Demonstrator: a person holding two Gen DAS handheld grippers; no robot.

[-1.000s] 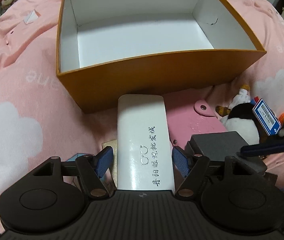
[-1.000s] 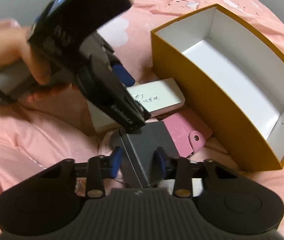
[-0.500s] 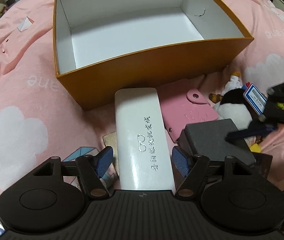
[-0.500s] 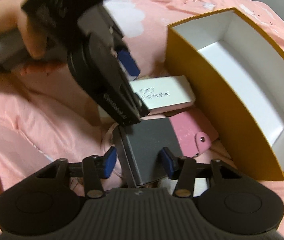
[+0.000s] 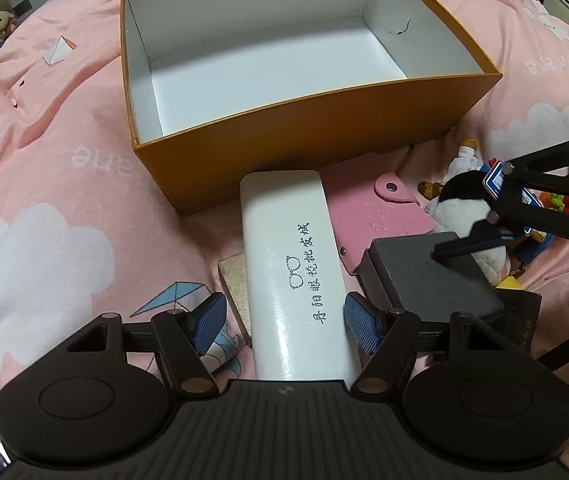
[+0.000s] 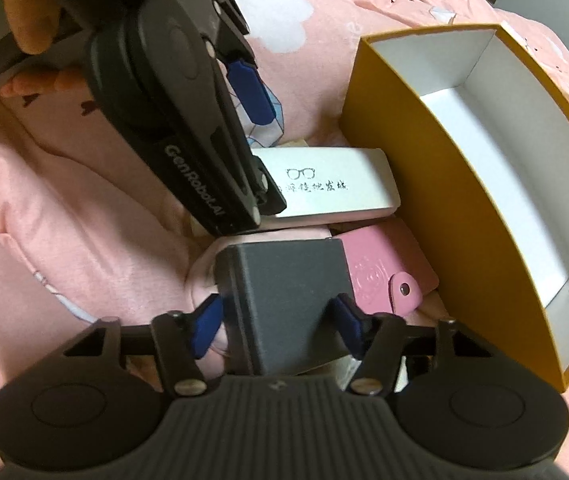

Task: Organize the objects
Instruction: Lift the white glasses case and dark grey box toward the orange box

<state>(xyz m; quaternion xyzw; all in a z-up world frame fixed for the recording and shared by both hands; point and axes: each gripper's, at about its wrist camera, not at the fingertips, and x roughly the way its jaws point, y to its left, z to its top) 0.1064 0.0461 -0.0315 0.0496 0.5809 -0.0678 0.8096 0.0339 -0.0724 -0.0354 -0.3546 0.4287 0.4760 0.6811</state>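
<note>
- Left hand-held gripper [image 5: 284, 322] in its own wrist view: jaws spread, straddling the white glasses case [image 5: 292, 276], a gap on each side, so nothing gripped. Case lies on the pink bed [image 5: 44, 200], far end just short of the orange box [image 5: 324, 132].
- Right hand-held gripper [image 6: 278, 326] in its view: jaws just closing in a bit around the dark grey box [image 6: 288, 300]; can't tell whether the pads actually press. Pink wallet [image 6: 384, 276] sits between grey box and orange box.

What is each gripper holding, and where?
Left gripper: nothing; open jaws straddle the white glasses case. Right gripper: jaws have just been closing around the grey box, at its sides; hold cannot be told.
</note>
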